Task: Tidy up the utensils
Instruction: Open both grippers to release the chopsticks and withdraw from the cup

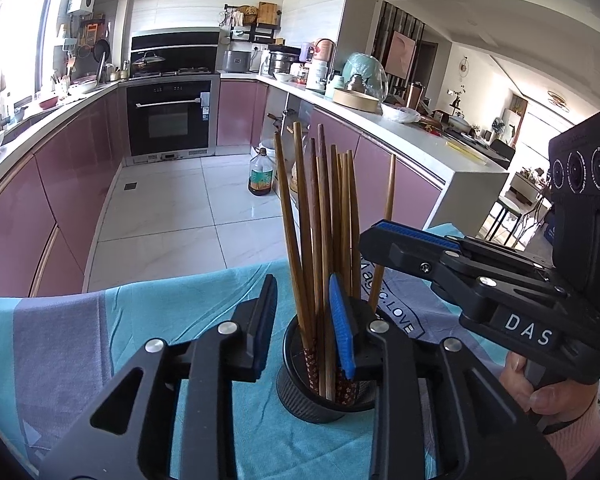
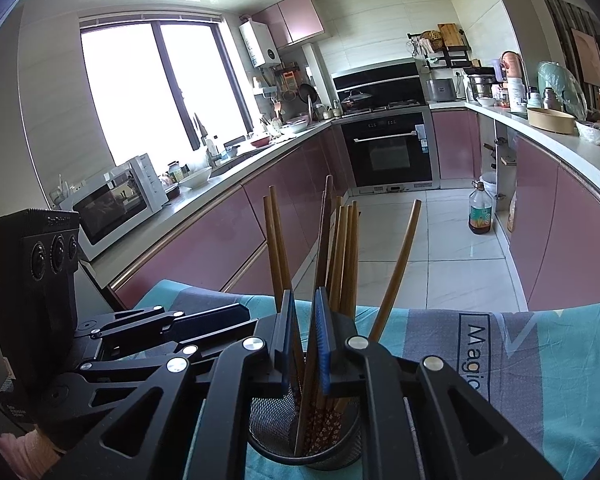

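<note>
A black mesh cup (image 1: 320,402) stands on a teal and grey cloth (image 1: 188,312) and holds several brown chopsticks (image 1: 324,216) upright. My left gripper (image 1: 304,332) is open, its jaws either side of the cup's left rim; the right pad (image 1: 342,328) touches the chopsticks. In the right wrist view, the right gripper (image 2: 304,340) hovers over the cup (image 2: 300,440), jaws narrowly apart around one chopstick (image 2: 320,280); whether they pinch it I cannot tell. The other chopsticks (image 2: 346,256) stand behind. The right gripper also shows in the left wrist view (image 1: 416,240).
The cloth-covered table (image 2: 540,360) ends just beyond the cup. Beyond it lie a white tiled floor (image 1: 172,208), pink cabinets (image 2: 204,240), an oven (image 1: 168,120) and an oil bottle (image 1: 262,174). The left gripper's body (image 2: 40,280) is close on the left.
</note>
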{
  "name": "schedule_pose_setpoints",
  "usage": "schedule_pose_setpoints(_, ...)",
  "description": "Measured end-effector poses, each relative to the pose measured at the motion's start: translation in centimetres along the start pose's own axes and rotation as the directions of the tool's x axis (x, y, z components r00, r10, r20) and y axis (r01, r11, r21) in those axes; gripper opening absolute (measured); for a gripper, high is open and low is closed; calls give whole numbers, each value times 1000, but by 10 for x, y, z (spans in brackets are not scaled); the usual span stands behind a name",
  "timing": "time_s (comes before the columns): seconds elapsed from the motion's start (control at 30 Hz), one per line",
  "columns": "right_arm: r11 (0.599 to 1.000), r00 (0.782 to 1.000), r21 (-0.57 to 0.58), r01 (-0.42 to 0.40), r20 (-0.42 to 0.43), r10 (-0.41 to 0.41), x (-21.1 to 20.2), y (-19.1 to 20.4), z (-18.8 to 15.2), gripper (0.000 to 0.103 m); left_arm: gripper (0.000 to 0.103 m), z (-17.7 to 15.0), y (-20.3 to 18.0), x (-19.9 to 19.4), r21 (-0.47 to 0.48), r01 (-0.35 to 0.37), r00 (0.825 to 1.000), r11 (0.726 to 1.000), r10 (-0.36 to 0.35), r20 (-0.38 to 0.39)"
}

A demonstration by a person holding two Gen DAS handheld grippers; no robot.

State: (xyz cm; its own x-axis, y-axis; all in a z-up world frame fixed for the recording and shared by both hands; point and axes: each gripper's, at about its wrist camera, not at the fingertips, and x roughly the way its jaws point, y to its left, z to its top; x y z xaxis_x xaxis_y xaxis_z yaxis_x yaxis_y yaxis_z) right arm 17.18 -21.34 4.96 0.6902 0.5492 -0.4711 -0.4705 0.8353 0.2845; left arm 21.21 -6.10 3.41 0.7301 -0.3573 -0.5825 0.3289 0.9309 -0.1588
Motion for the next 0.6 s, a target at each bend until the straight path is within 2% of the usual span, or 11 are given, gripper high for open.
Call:
schedule_pose_setpoints(0.17,1000,1000,-7,6,3,-6,-5,2,-5,20,41,-6,2,-7,-3,-20,1000,1000,20,14)
schedule_pose_setpoints(0.37,1000,1000,-8,22,7,-22,-12,3,-17,41,63,-16,6,-24,-2,-66,996,998,66,57)
schedule_pose_setpoints(0.43,1000,1000,-7,26,12,-26,-16,4,-21,49,75,-21,9,-32,-5,-82,994,997,82,73)
schedule_pose_setpoints(0.5,1000,999,-11,29,13,-29,-19,7,-25,51,77,-26,13,-41,-8,-100,991,995,101,90)
schedule_pose_setpoints(0.53,999,999,-14,33,16,-32,-21,9,-28,56,81,-29,14,-45,-8,-109,989,994,109,95)
schedule_pose_setpoints(0.6,999,999,-17,31,20,-31,-24,13,-32,60,88,-36,21,-54,-16,-127,986,992,128,111)
